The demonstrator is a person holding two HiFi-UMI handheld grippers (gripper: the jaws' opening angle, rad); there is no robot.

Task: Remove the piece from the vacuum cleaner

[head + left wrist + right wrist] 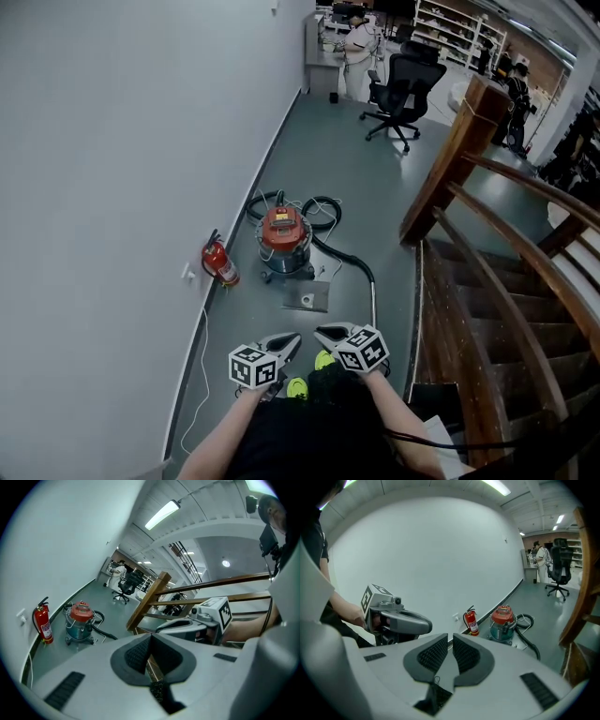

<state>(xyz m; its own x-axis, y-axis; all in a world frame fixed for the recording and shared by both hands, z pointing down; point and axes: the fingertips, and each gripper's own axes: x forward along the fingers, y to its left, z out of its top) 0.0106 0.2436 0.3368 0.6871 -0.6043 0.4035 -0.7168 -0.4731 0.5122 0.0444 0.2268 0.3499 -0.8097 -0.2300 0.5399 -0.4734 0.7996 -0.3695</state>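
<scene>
Red-lidded and steel-bodied, the vacuum cleaner [285,242] stands on the grey floor [356,178] close to the white wall [112,187], a fire extinguisher [219,261] just beside it; its black hose [342,253] loops behind the tub and runs on into a thin metal wand [374,302] that lies toward the person; a flat grey plate [307,298] lies on the floor just in front of the tub.

Both tools are held low and near the body, well apart from the cleaner; the left gripper [289,343] has its jaws pressed together on nothing; the right gripper [328,333] shows only a thin slit between its pads, with nothing in it.

Which part counts as the piece is too small to tell; the hose seems joined to the tub, while the plate lies loose, so the scene fits a part yet to come off as well as one already laid down.

Any work on the cleaner, I judge, calls for getting close and low; the jaws should part before they reach the joint; the tub appears to sit on castors and may roll, so one tool should steady it while the other pulls straight along the fitting, not sideways; the cord and hose coils are a tangle to keep clear of.
</scene>
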